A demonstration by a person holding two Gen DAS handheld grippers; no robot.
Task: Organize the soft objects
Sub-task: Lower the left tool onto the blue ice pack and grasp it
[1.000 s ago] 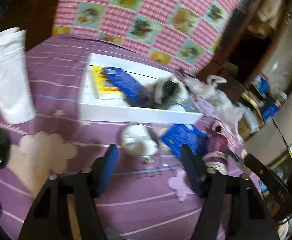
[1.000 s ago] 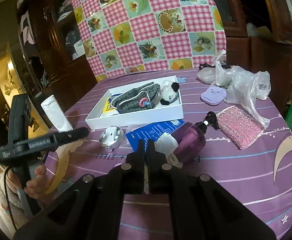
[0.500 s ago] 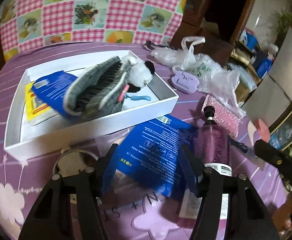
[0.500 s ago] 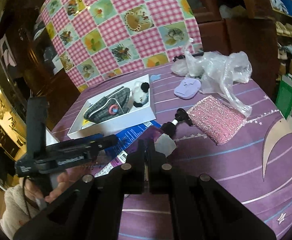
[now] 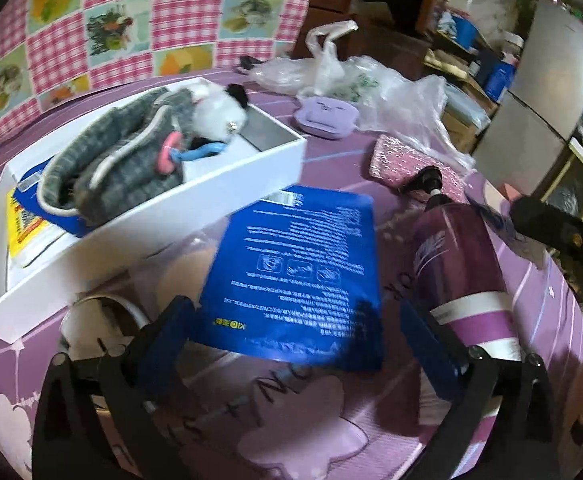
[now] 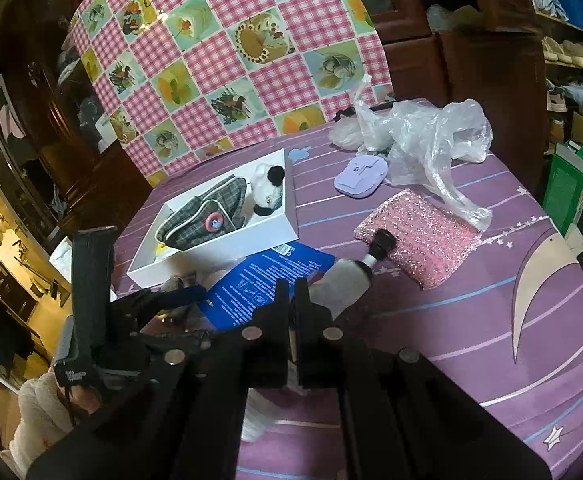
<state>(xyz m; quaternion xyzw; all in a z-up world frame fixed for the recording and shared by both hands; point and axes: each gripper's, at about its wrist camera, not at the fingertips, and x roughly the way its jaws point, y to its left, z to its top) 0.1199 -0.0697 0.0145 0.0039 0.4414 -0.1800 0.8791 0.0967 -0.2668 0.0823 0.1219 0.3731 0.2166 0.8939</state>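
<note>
A blue packet (image 5: 299, 264) lies flat on the purple cloth in front of the white box (image 5: 211, 184). My left gripper (image 5: 299, 340) hangs over its near edge. Its jaws are opening wide, and the blue pads (image 5: 171, 332) stand either side of the packet without pressing it. A grey plaid pouch (image 5: 119, 160) and a panda plush (image 5: 219, 112) lie in the box. My right gripper (image 6: 293, 284) is shut on nothing, above a purple pump bottle (image 5: 459, 264) that lies on its side. In the right wrist view the left gripper (image 6: 179, 296) reaches the blue packet (image 6: 267, 280) from the left.
A pink glitter pouch (image 6: 419, 232), a lilac case (image 6: 359, 176) and a crumpled plastic bag (image 6: 423, 136) lie at the back right. A round metal lid (image 5: 95, 320) sits by the box's near corner. A green carton (image 6: 567, 184) stands beyond the table's right edge.
My left gripper swung right from the cloth's left side to the blue packet, rolled, and its jaws spread wider. The right gripper stayed shut and shifted a little.
</note>
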